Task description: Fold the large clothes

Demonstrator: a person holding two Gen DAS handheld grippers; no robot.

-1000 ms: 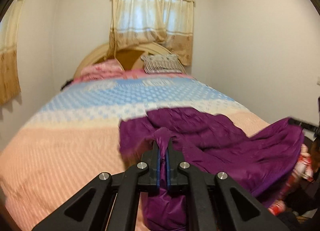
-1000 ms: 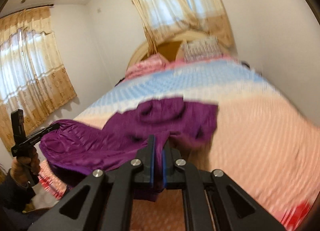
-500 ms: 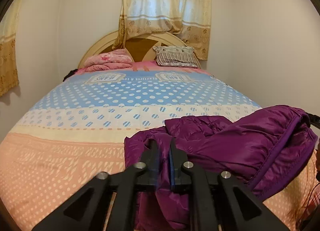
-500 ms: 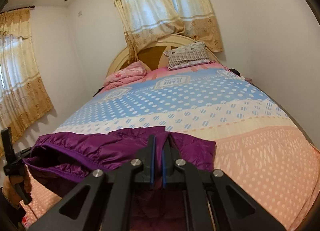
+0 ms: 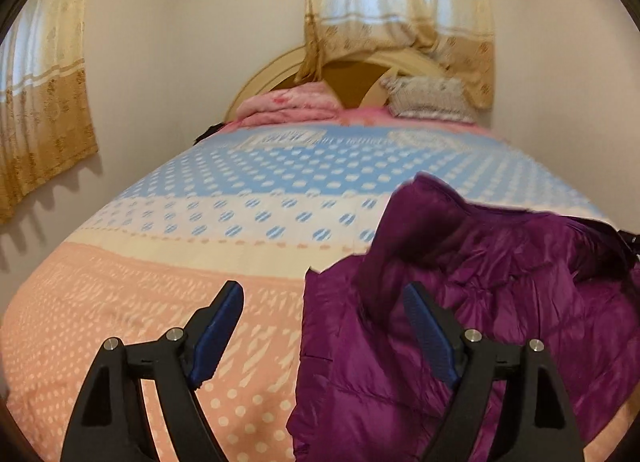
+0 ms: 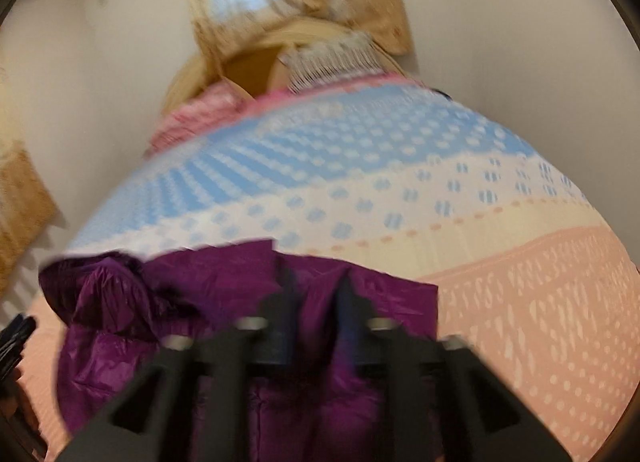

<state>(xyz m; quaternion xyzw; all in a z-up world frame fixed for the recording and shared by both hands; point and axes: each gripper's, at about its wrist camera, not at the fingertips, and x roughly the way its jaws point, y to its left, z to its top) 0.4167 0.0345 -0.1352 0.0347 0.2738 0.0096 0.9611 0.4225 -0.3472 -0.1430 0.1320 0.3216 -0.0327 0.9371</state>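
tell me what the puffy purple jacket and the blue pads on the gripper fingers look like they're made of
The puffy purple jacket looks like thin glossy synthetic shell, probably nylon or polyester: it shines, crinkles finely and is stitched into padded panels. The blue pads look like matte ribbed rubber or soft plastic, though the exact material is unclear.

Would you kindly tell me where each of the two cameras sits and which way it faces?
Left wrist: on the left gripper, looking down the bed to the headboard; its jaws are opening, the purple jacket partly between them.
Right wrist: on the right gripper, blurred, facing the same headboard; its jaws are opening over the jacket, the other gripper at the left edge.
Shared: jacket, bed, curtain, grey pillow.
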